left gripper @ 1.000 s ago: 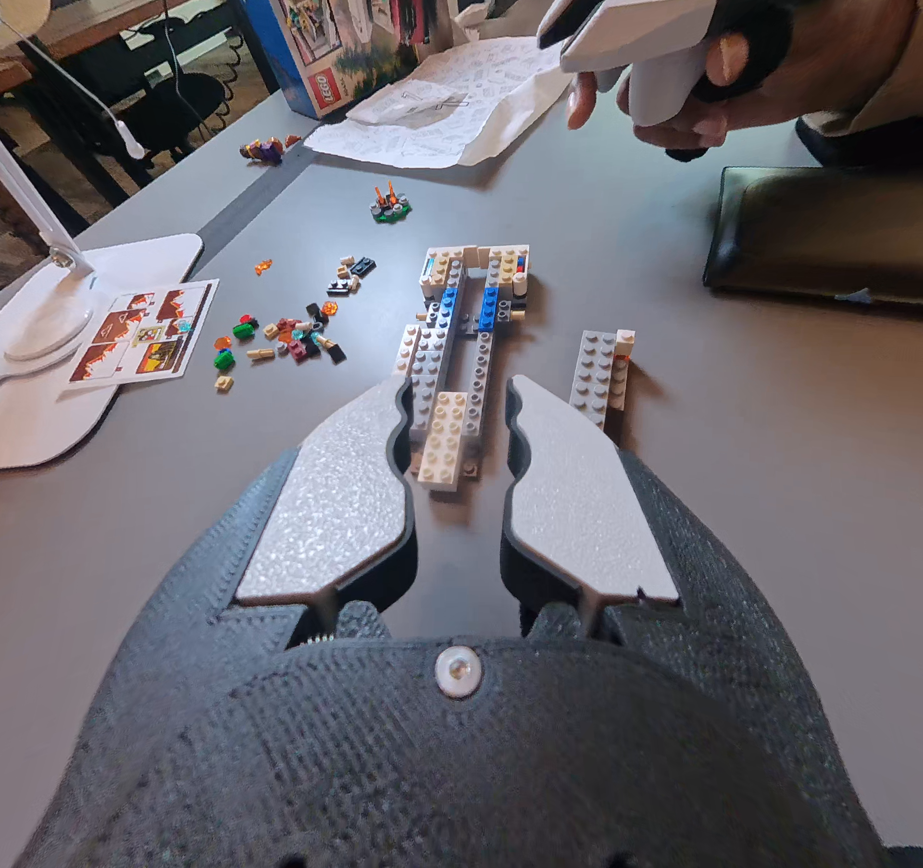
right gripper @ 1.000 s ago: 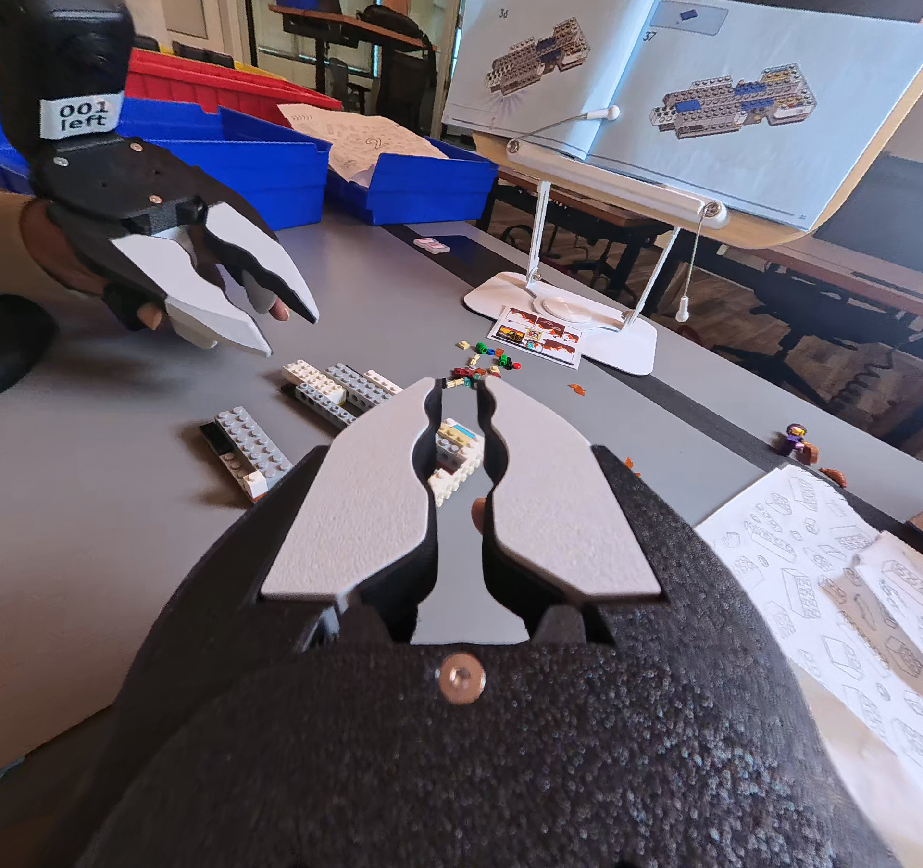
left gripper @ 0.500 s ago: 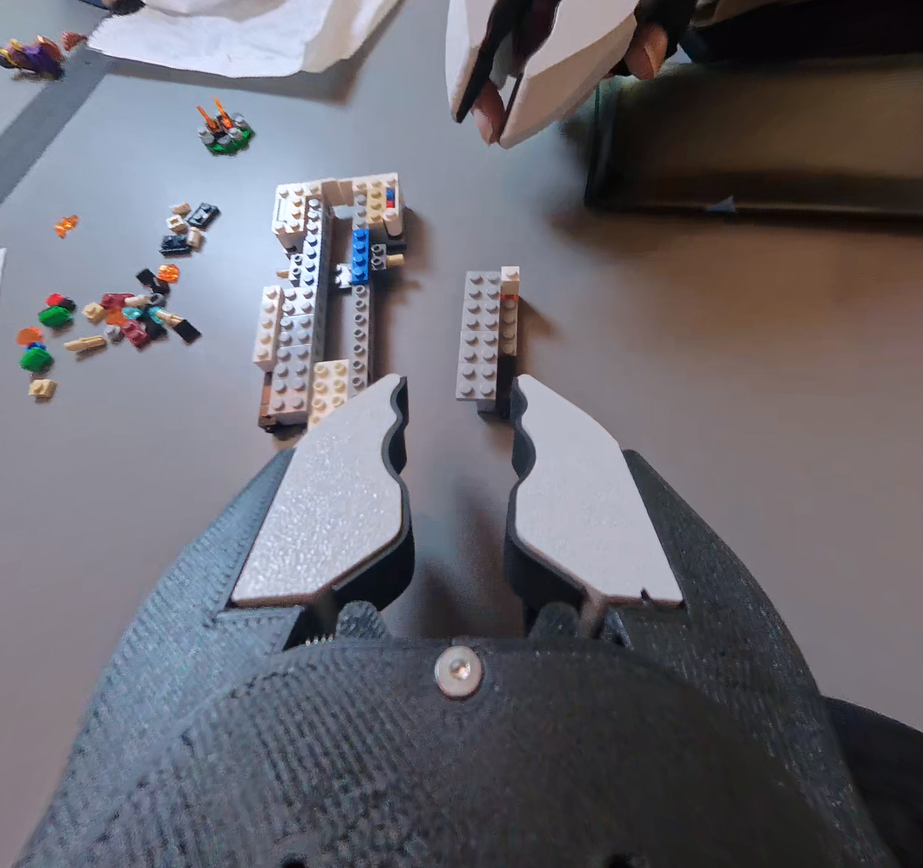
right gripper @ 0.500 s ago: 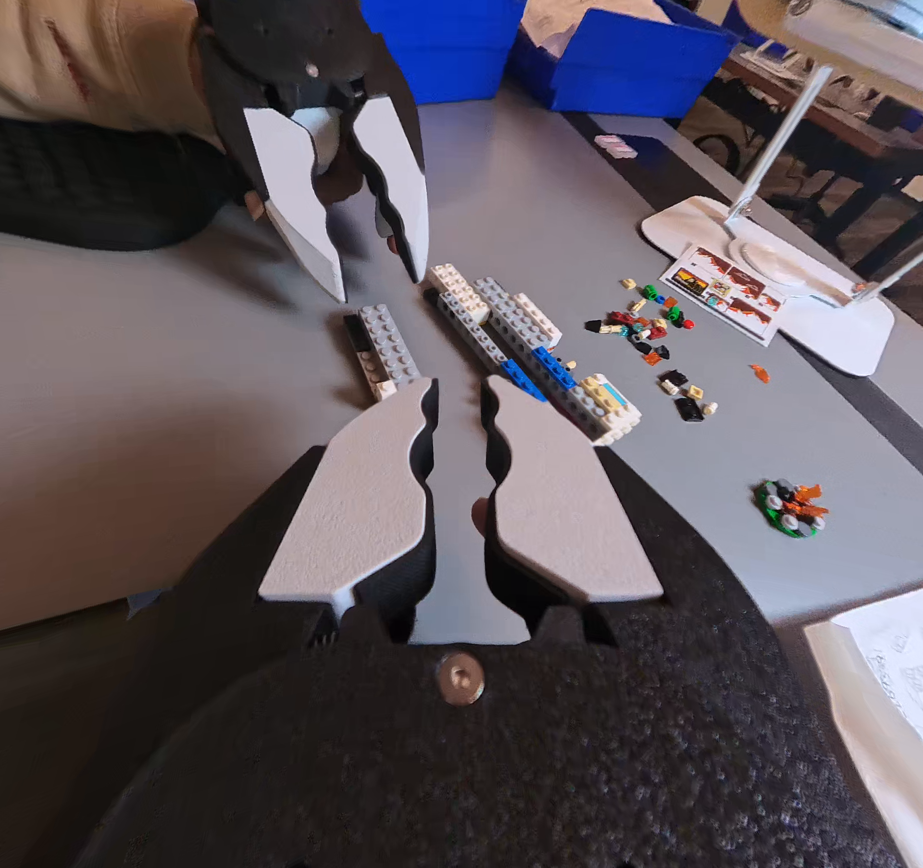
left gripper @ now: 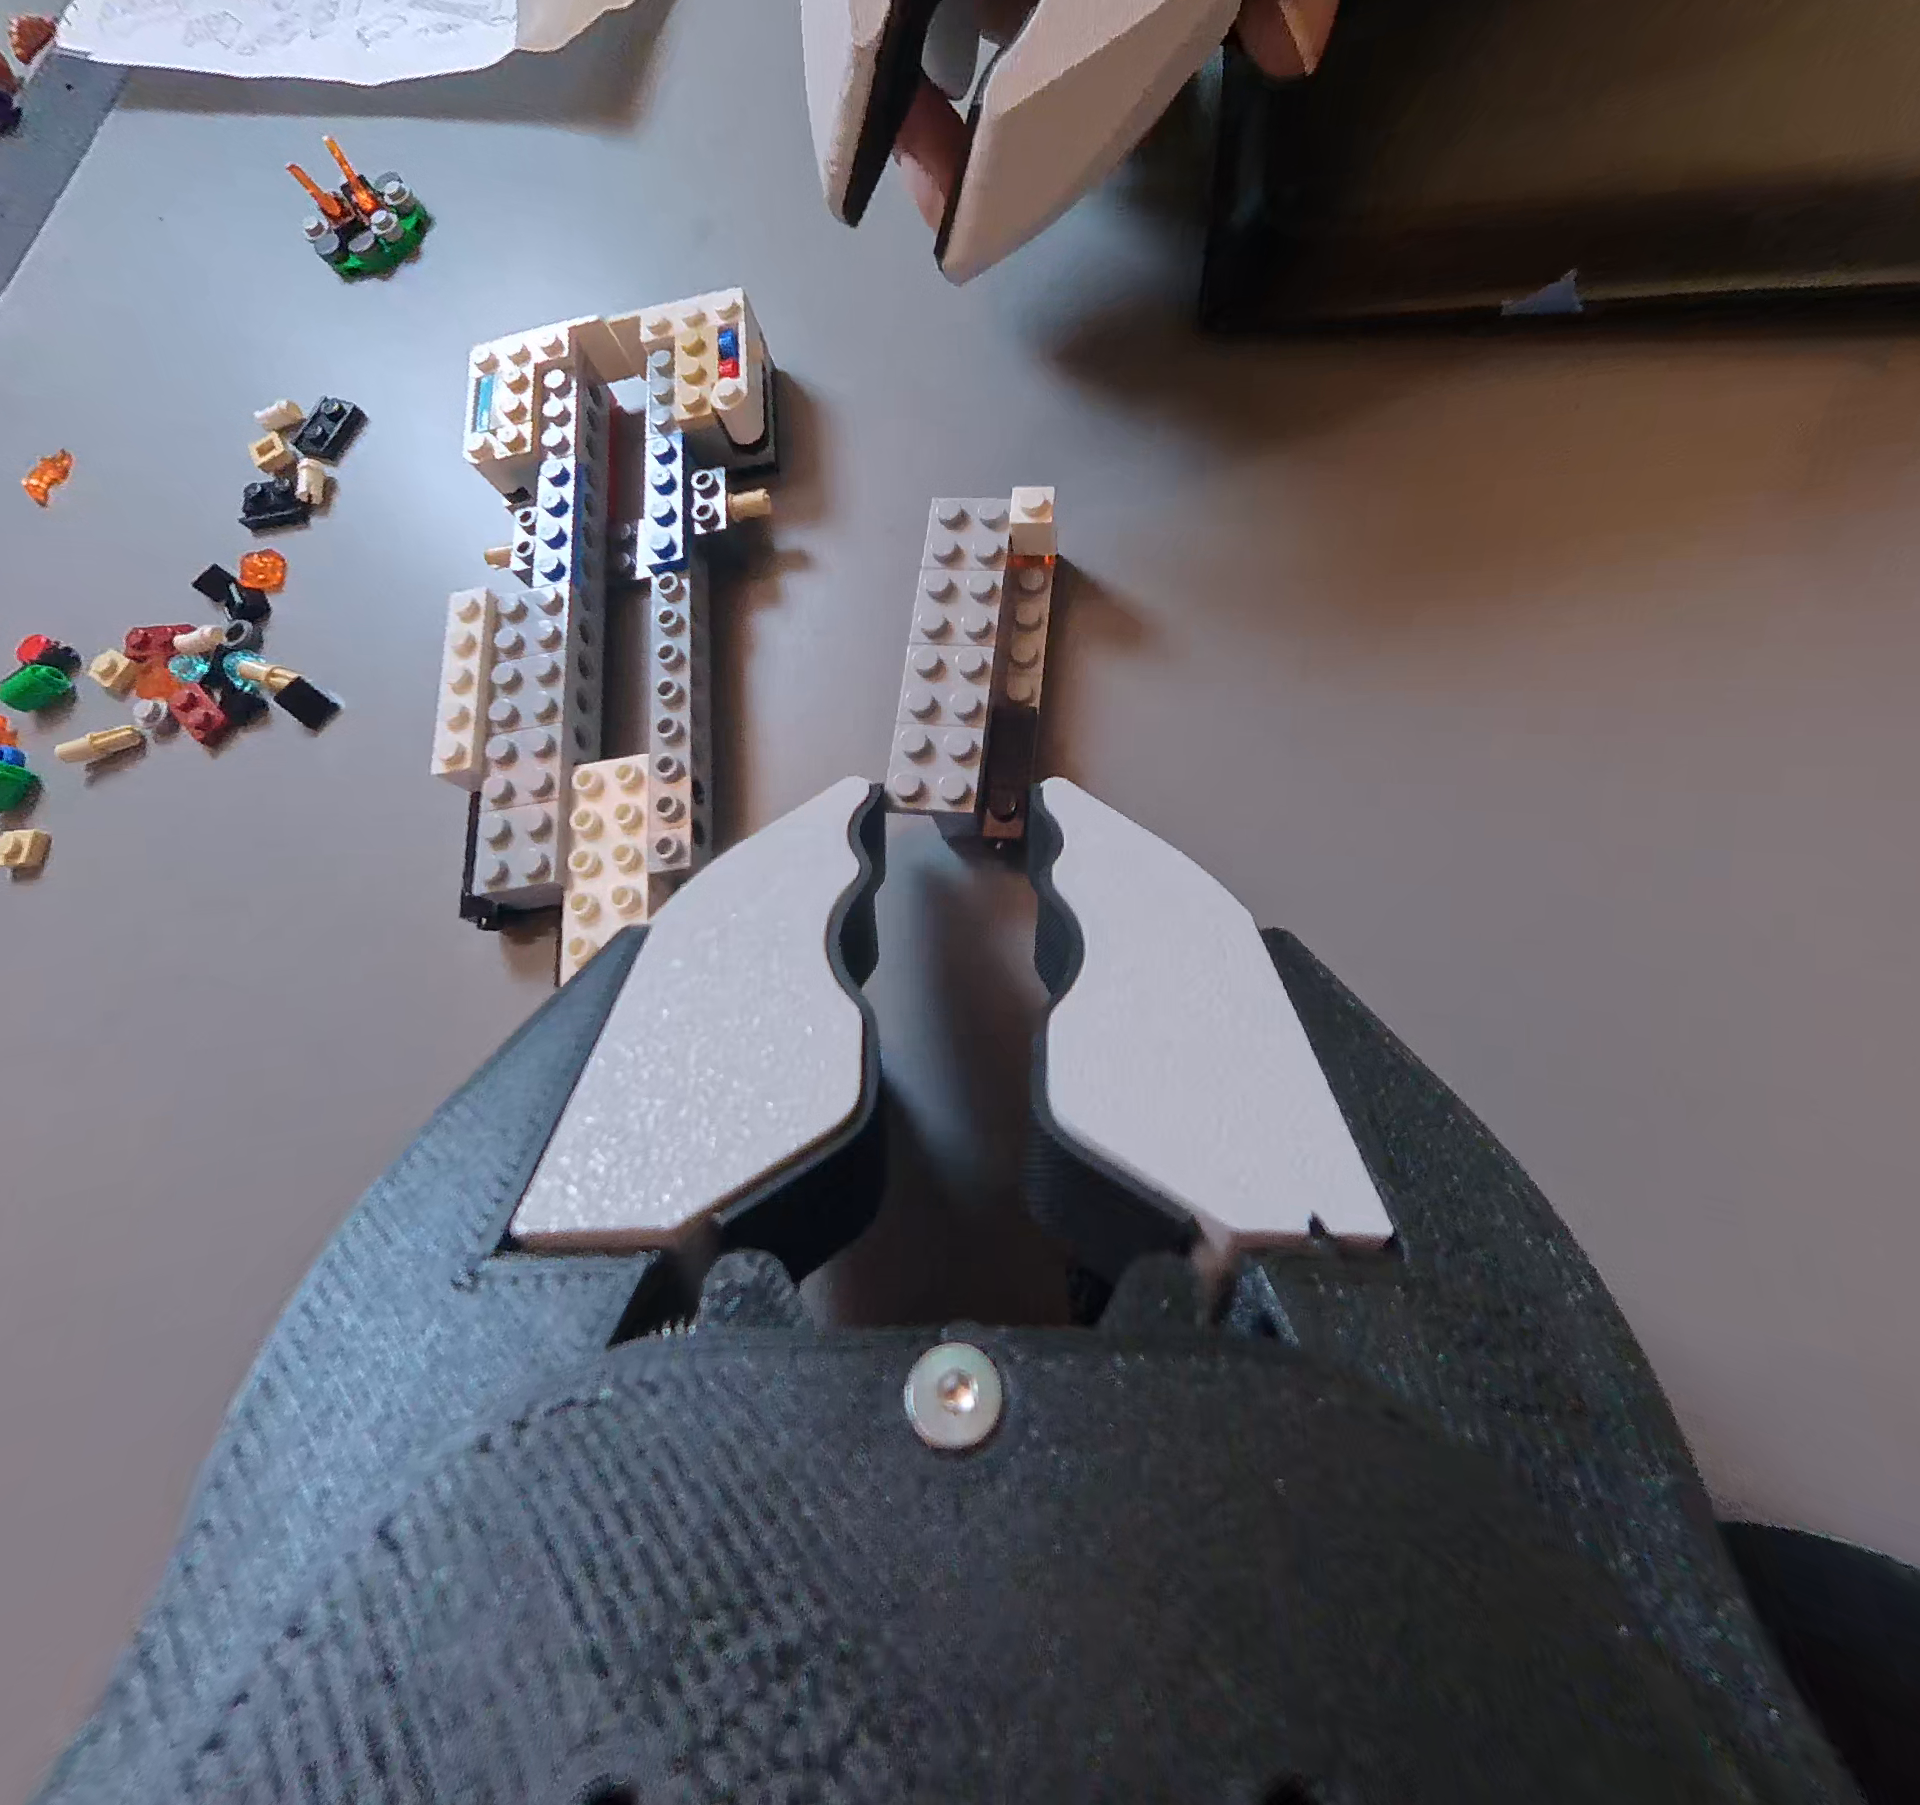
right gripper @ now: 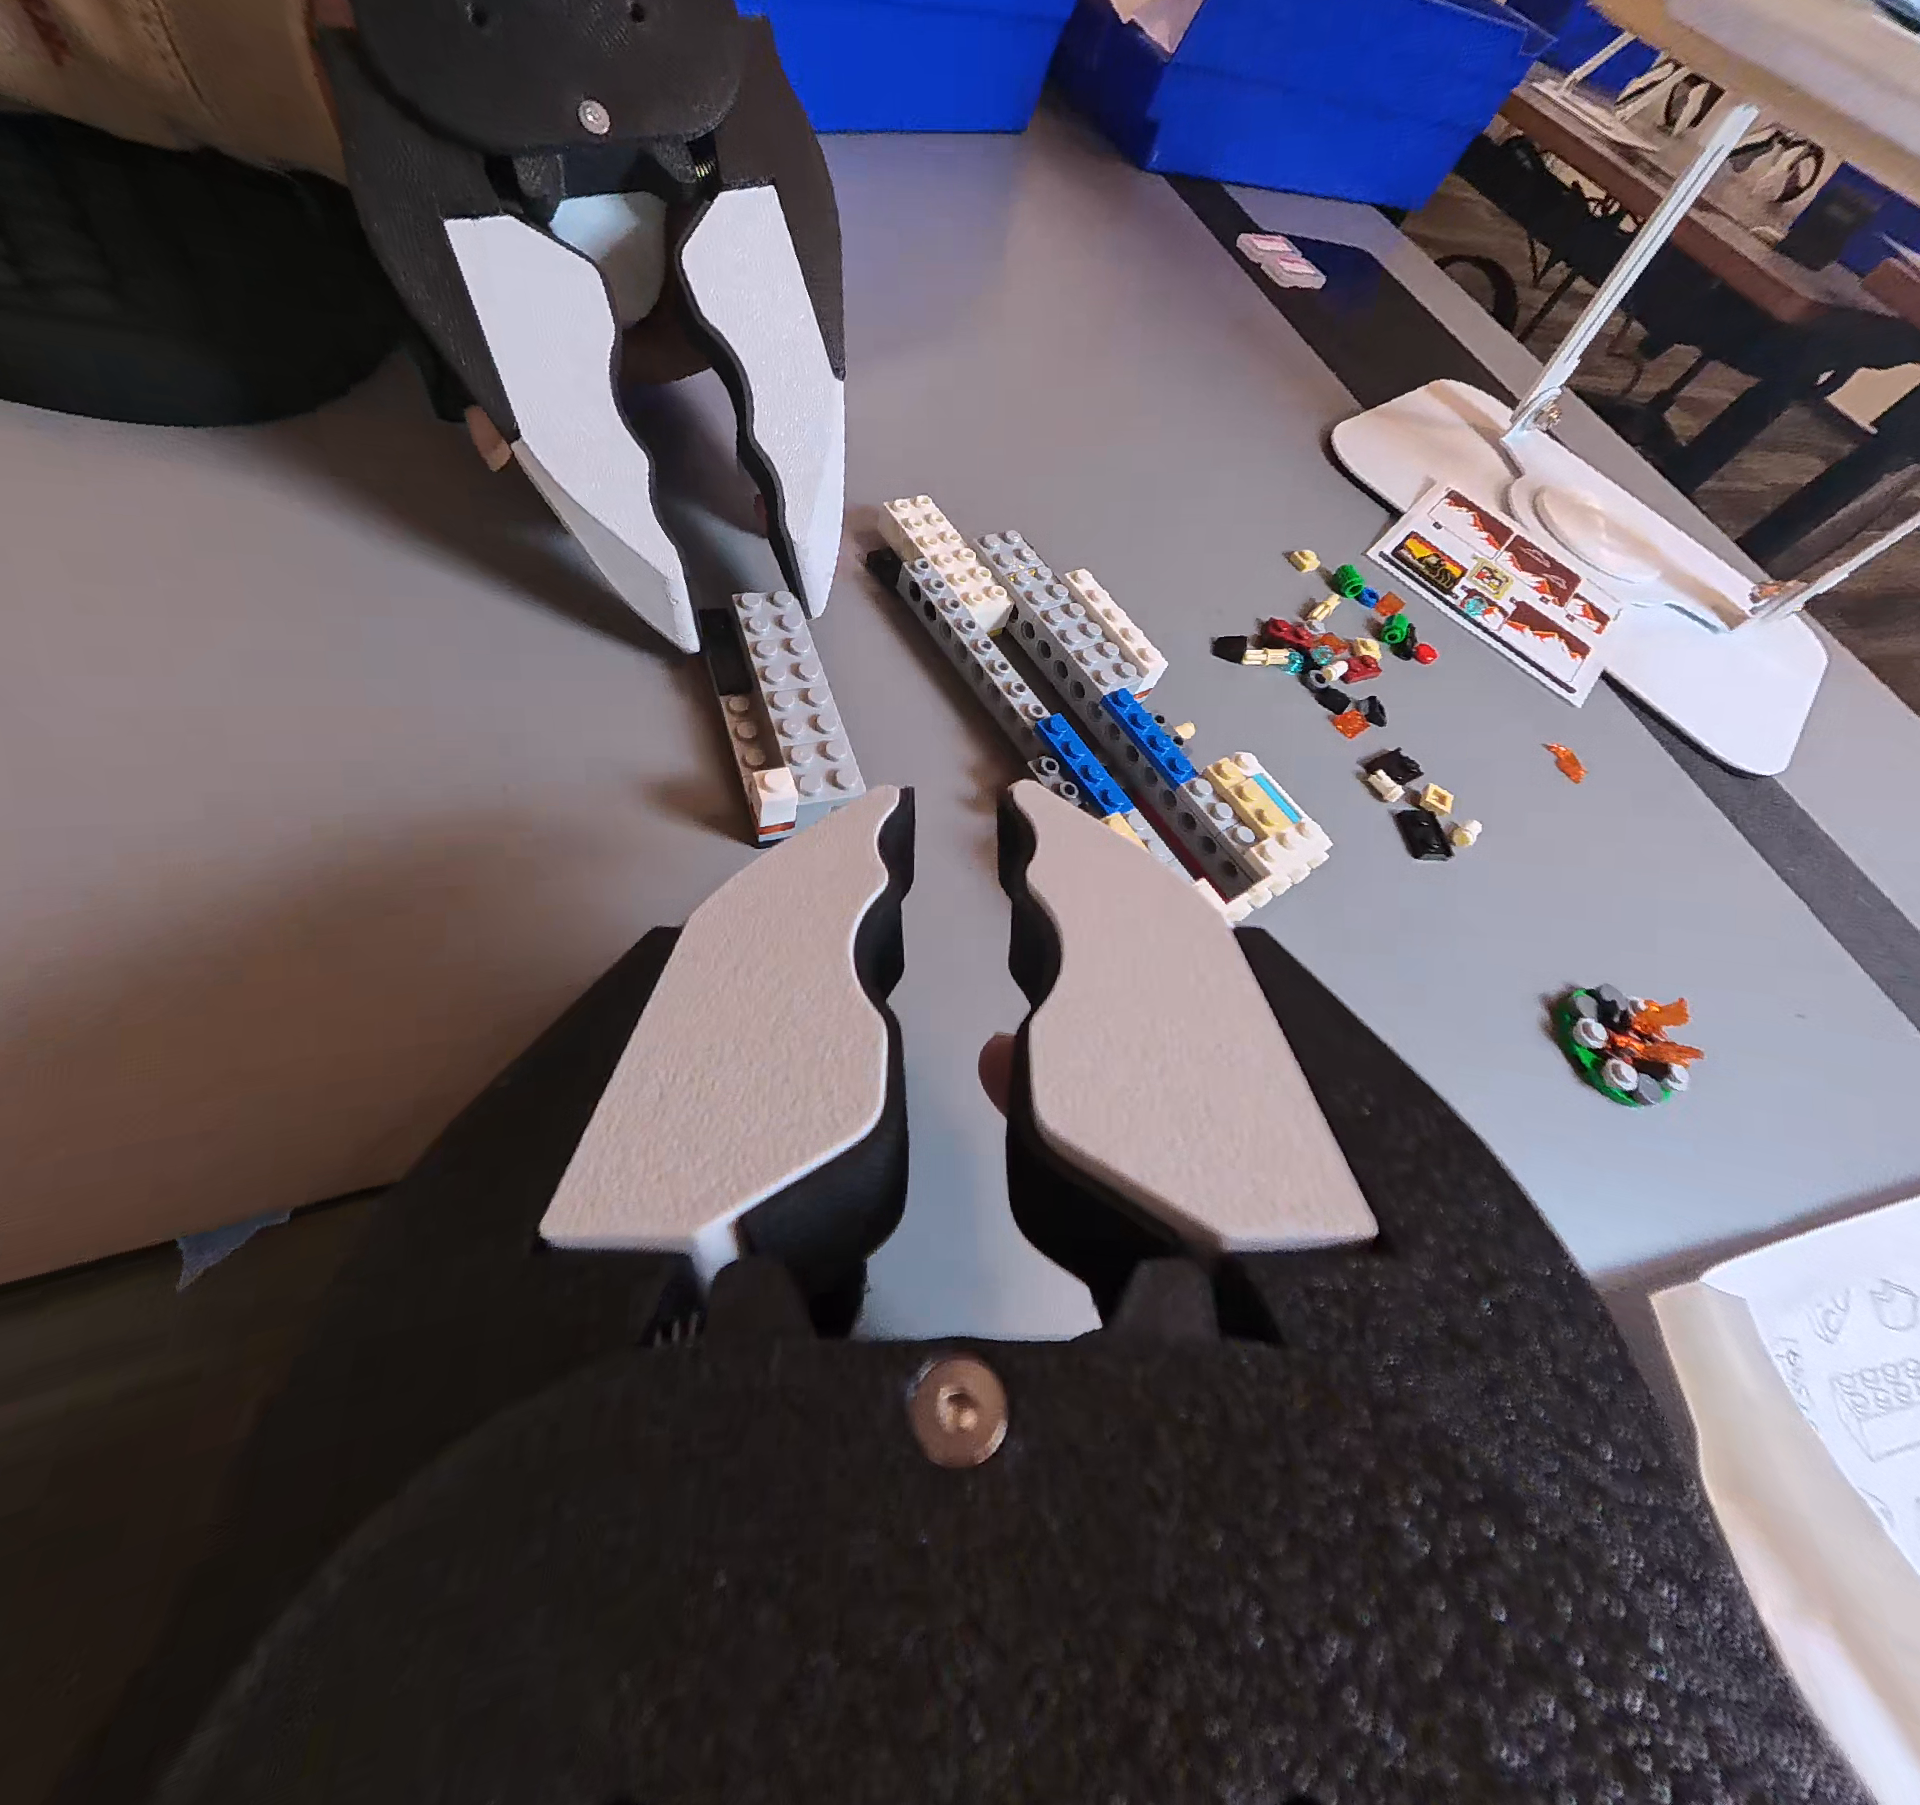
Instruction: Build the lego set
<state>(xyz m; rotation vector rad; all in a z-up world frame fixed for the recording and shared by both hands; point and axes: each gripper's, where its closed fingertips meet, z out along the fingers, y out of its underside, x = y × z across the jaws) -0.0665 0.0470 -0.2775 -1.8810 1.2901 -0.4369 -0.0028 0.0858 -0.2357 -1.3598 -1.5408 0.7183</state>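
Left gripper [left gripper: 956, 805], jaws apart w/ nothing held, straddles the near end of the small grey sub-assembly [left gripper: 971, 649], whose long axis runs straight away from it. Right gripper [left gripper: 914, 197], part open & empty, hangs beyond the far end, so left is nearer. Main build [left gripper: 597, 602] lies parallel on the table [left gripper: 1455, 716], just left.

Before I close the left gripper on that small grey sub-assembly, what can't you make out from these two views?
- Small grey studded sub-assembly: near end hidden by the left gripper fingertips in the left wrist view; contact unclear.
- Long grey, white and blue build: far end covered by the right gripper in the right wrist view.
- Loose small pieces: too small to identify.
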